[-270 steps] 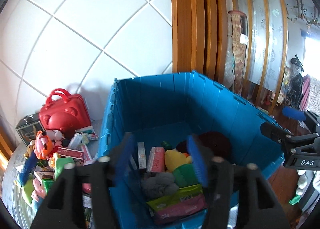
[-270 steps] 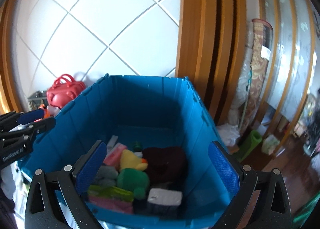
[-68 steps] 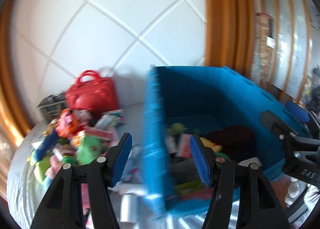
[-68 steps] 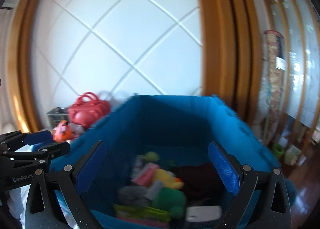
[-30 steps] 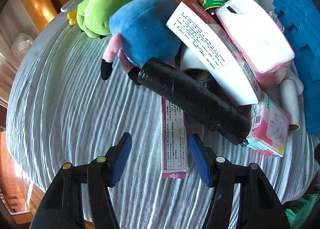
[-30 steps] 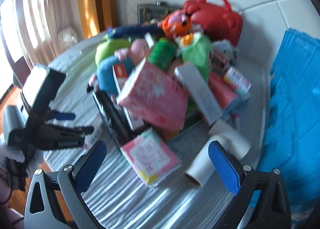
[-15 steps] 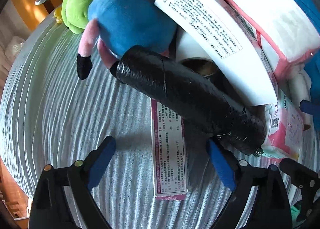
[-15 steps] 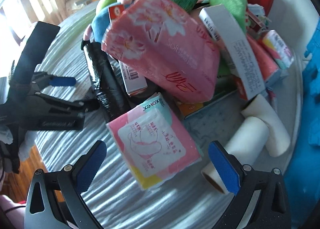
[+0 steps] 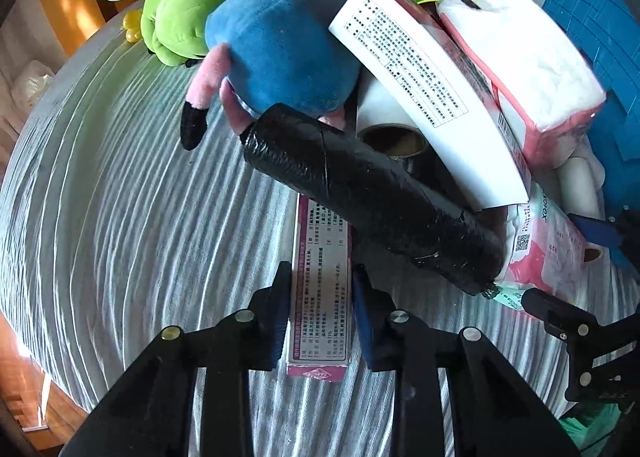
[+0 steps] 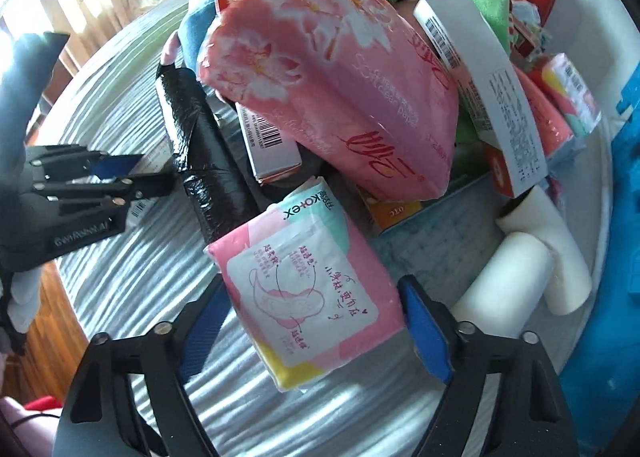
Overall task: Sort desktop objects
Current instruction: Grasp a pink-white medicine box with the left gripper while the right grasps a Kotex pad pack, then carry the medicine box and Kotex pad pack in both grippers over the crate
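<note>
Now both tools close around packets: left tool (image 9: 320, 313) on the pink box (image 9: 320, 297).

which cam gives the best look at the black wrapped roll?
Left wrist. The black roll lies nearly whole across the frame, both ends visible, resting over the flat pink box between the left tool. In the right wrist view the roll is foreshortened, its near end hidden behind the pink packet.

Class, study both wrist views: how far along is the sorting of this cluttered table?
Done: nothing visibly sorted. In hand: the left gripper is closing on the flat pink box; the right gripper is closing around the pink Kotex pack. Left: the heap, including black roll and blue plush.
</note>
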